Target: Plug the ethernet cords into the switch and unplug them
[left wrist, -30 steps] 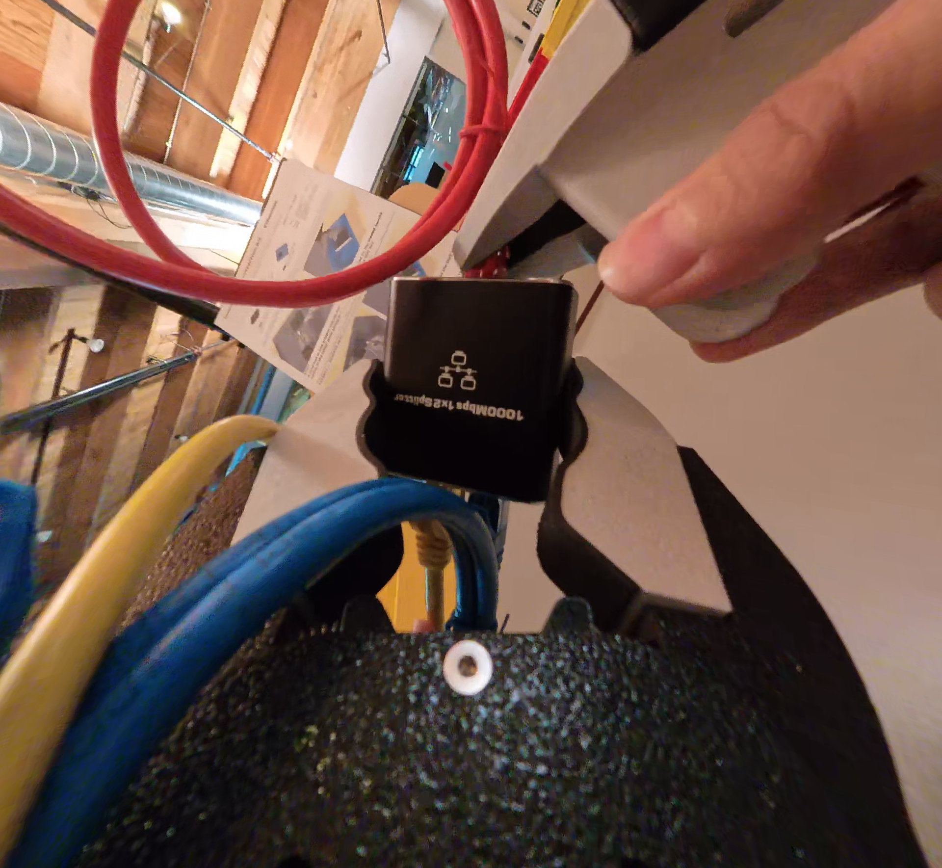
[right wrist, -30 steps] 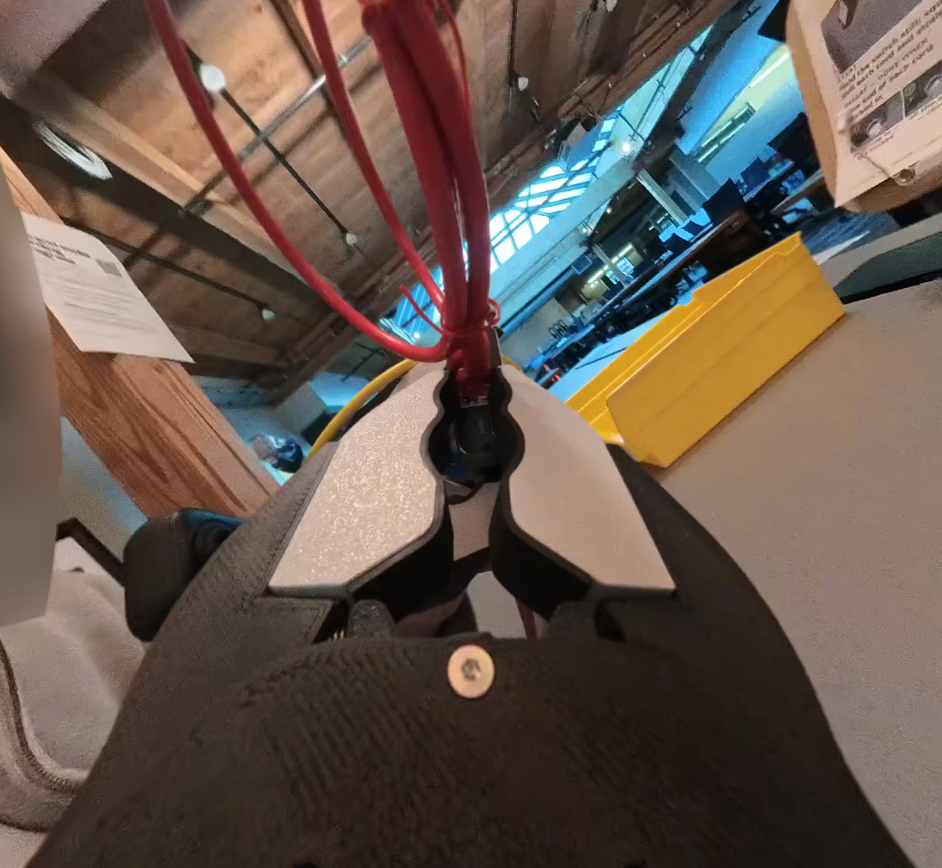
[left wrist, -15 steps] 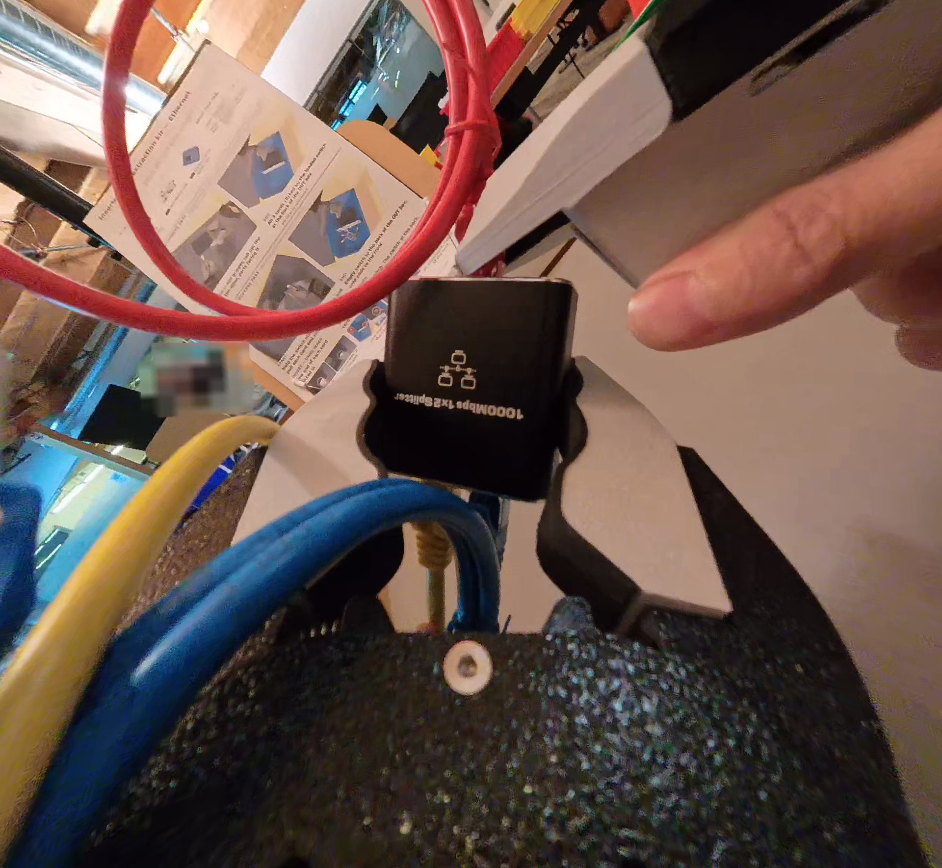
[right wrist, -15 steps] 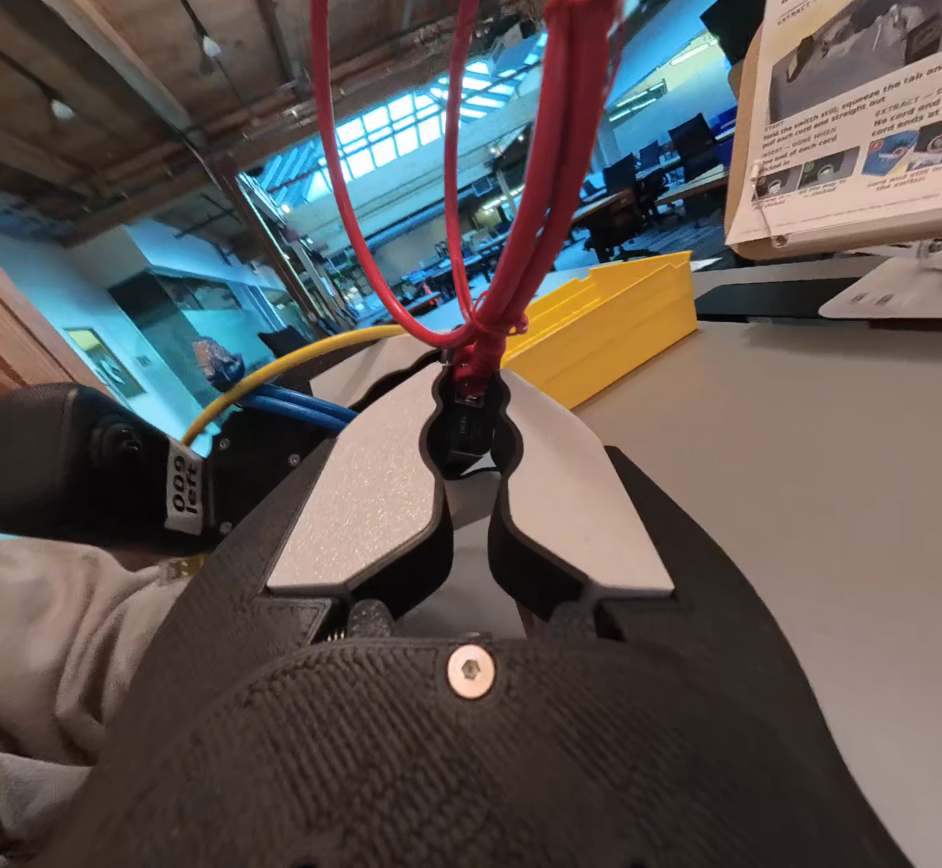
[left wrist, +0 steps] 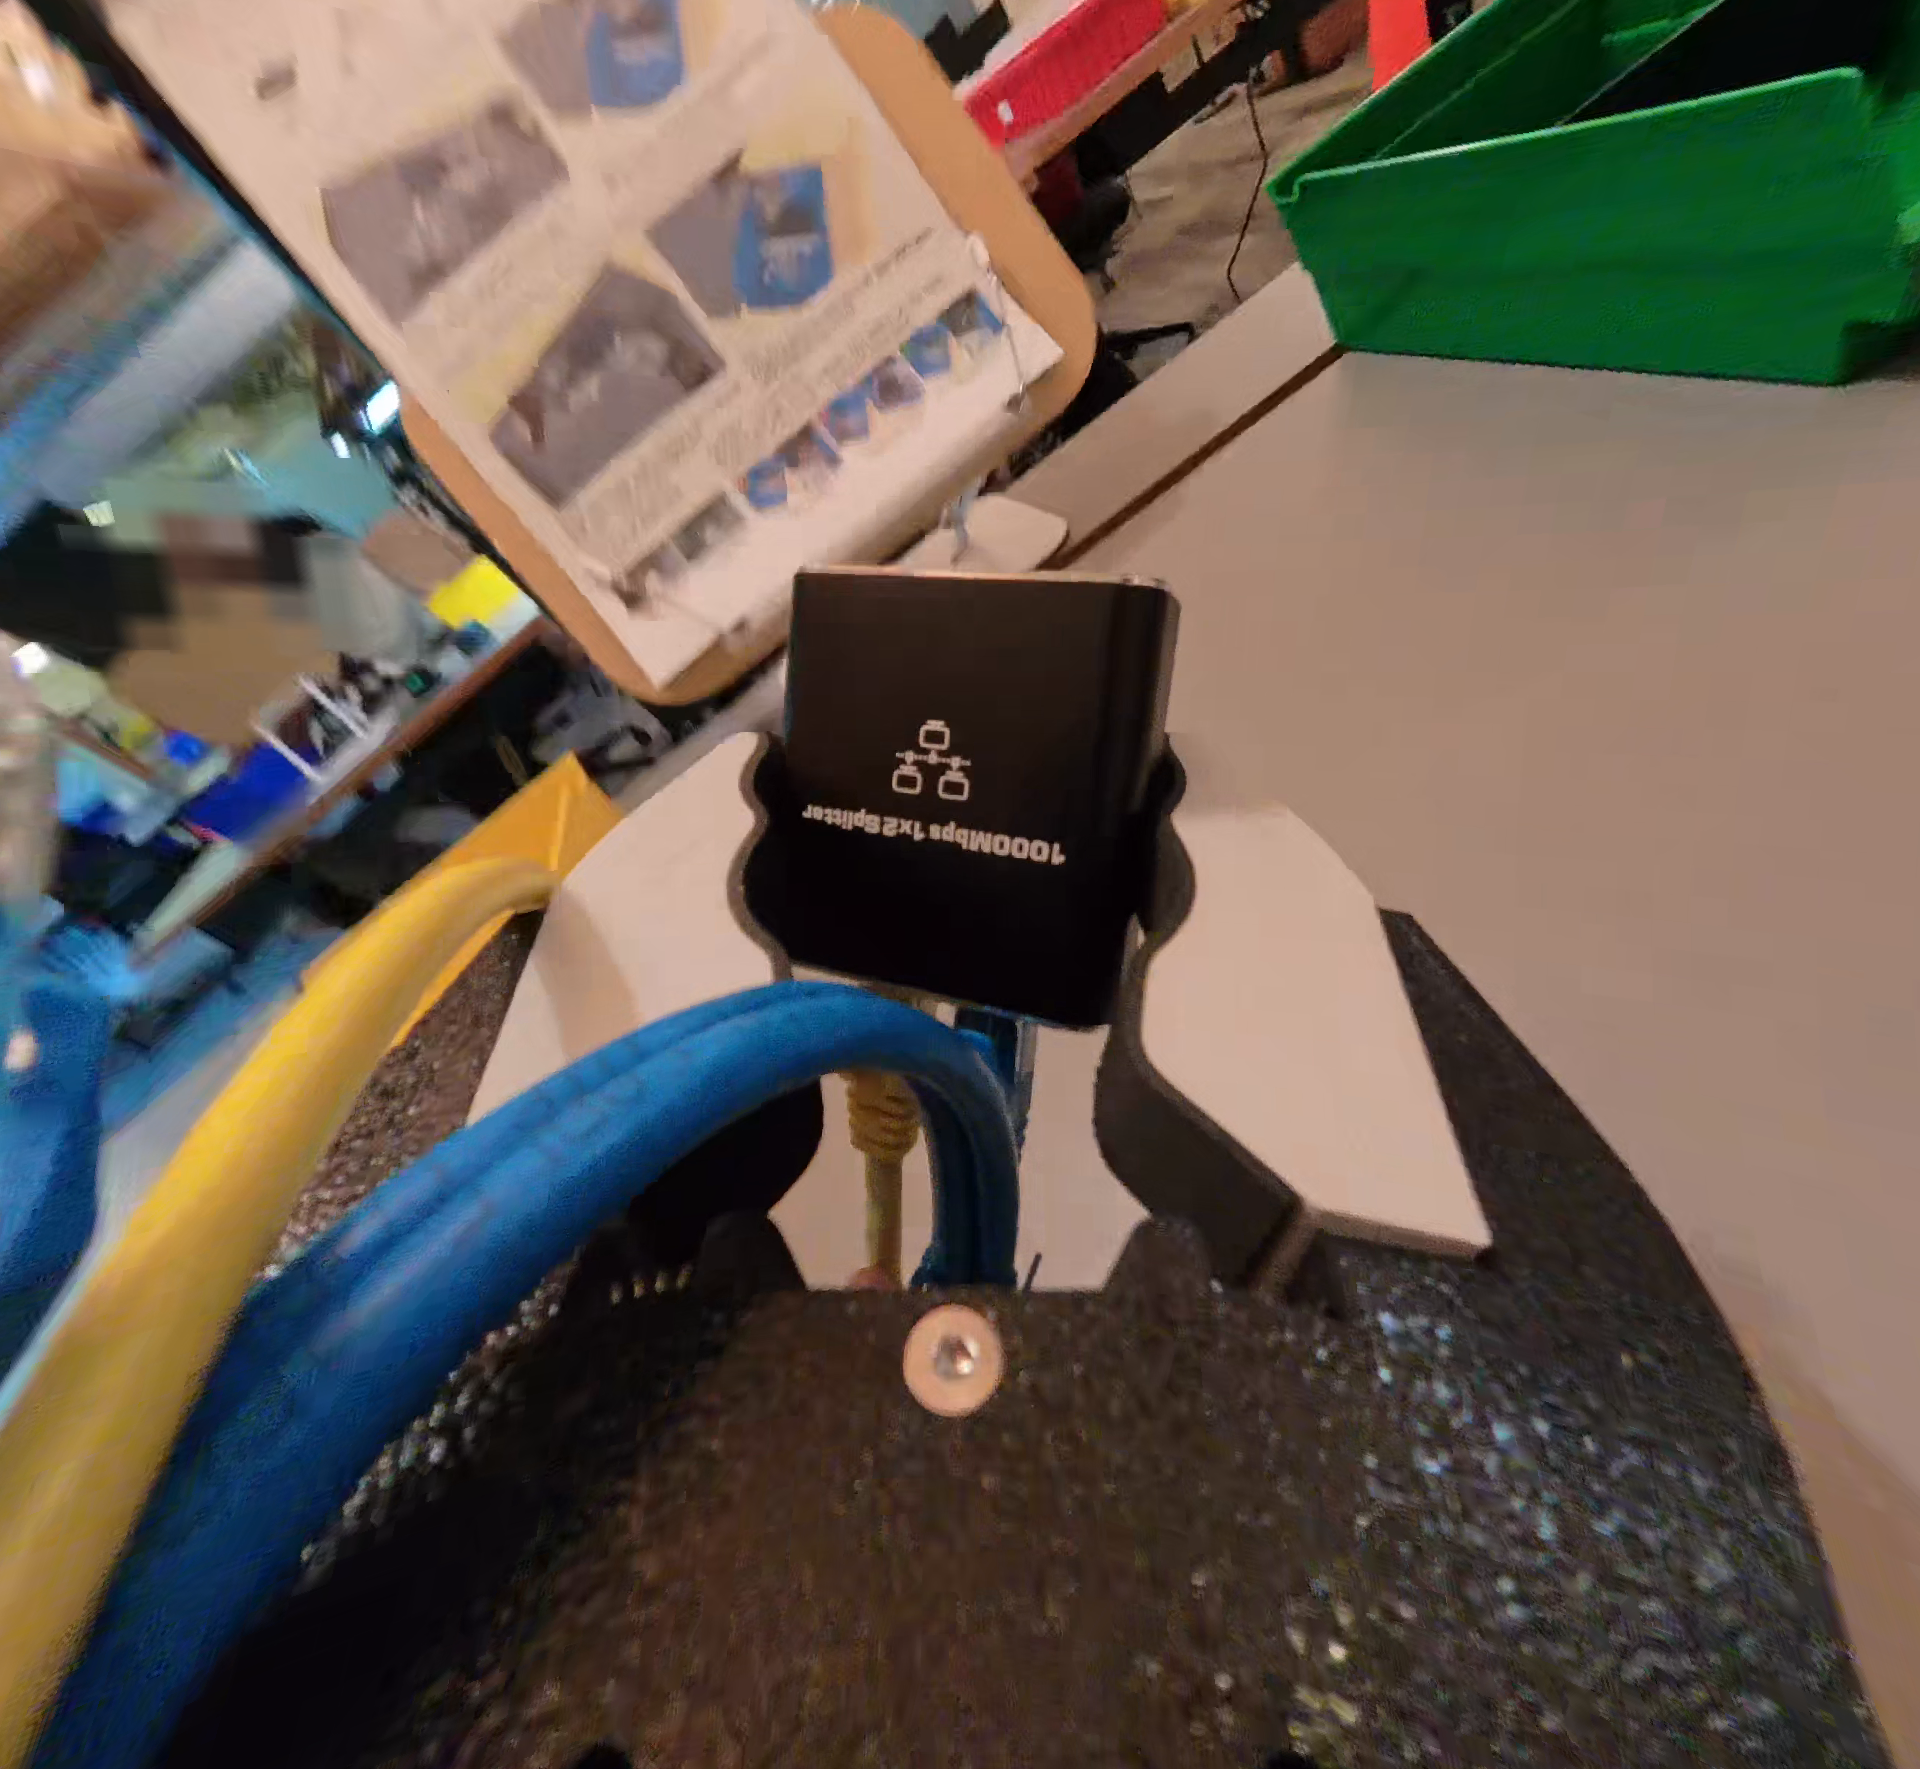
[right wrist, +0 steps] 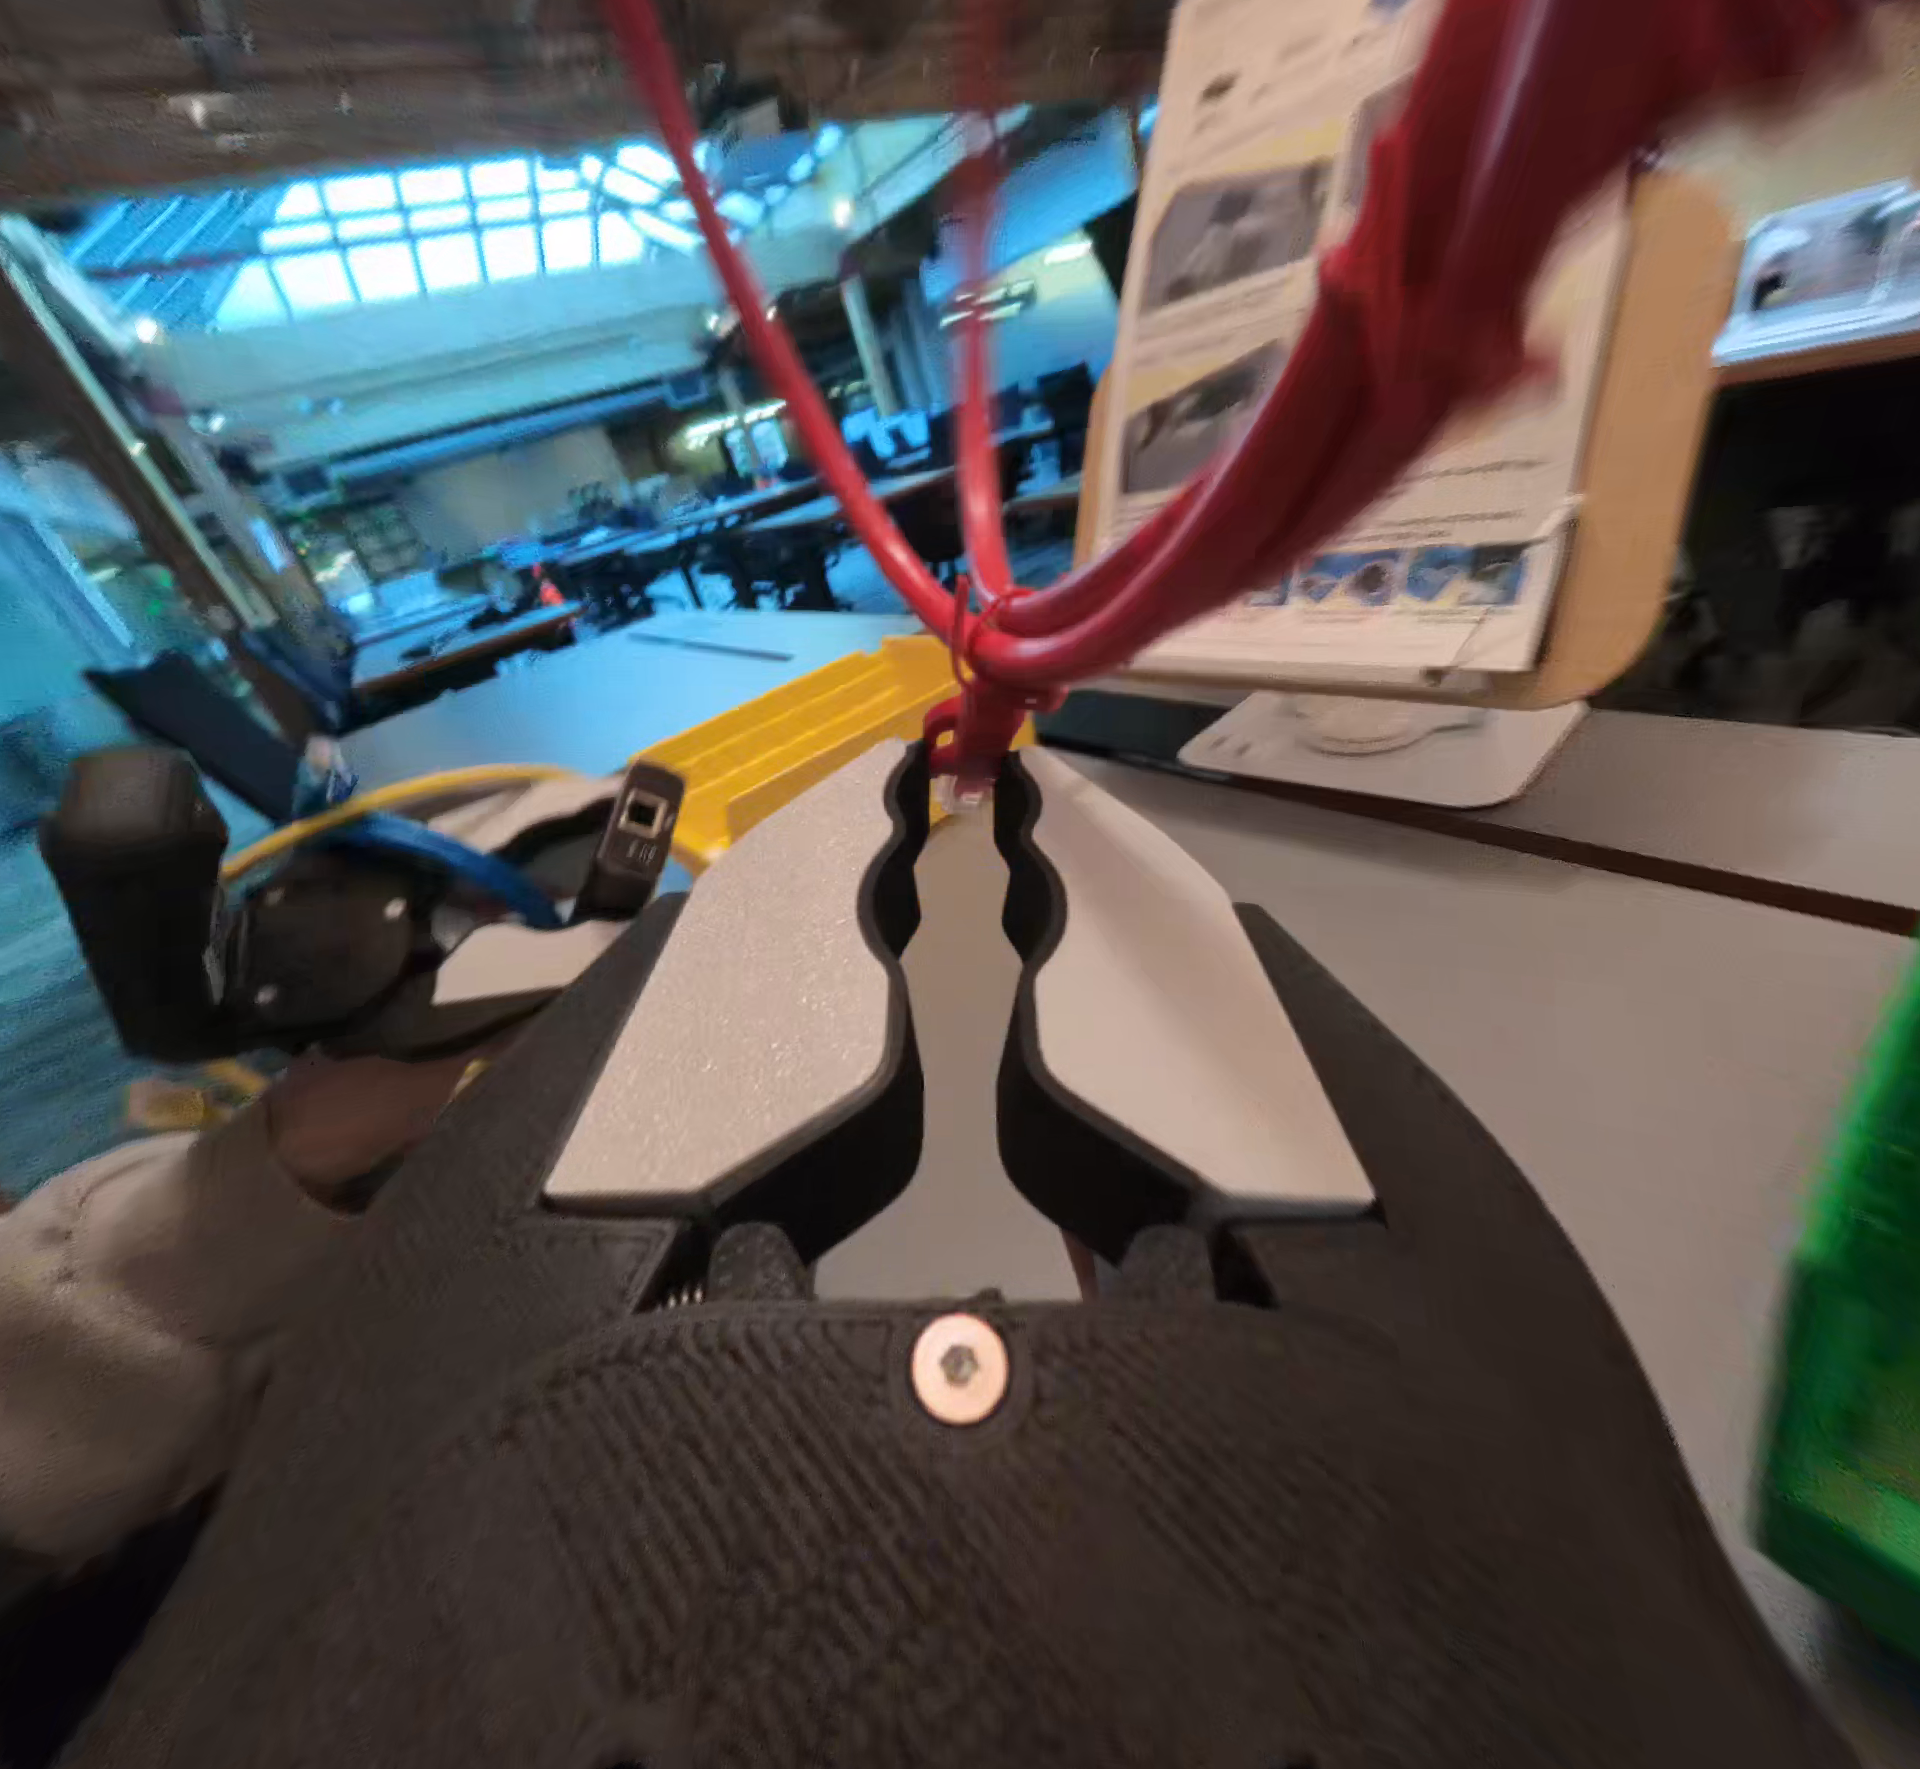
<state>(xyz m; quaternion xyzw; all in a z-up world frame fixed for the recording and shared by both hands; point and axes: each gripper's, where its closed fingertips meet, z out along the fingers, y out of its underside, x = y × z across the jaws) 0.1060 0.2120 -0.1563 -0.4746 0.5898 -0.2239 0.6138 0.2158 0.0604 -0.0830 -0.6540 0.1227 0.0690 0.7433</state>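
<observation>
Left hand-held gripper [left wrist: 961,846] pinches the switch [left wrist: 971,784] mid-frame, blue [left wrist: 623,1127] and yellow cords [left wrist: 878,1111] plugged in. Right hand-held gripper [right wrist: 961,800] pinches the red cord's plug [right wrist: 966,763], unplugged, top-centre.

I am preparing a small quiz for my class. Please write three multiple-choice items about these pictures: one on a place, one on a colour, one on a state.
1. Where is the black switch?
A. flat on the table
B. between the jaws of the left gripper
C. inside the green bin

2. What colour is the cord whose plug the right gripper holds?
A. red
B. white
C. green

3. What is the state of the switch's front port, as the right wrist view shows it?
A. a red plug sits in it
B. covered with tape
C. empty

Answers:
1 B: the jaws press on both sides of the switch.
2 A: the red cord rises from the fingertips.
3 C: the port shows open, with no plug.
</observation>
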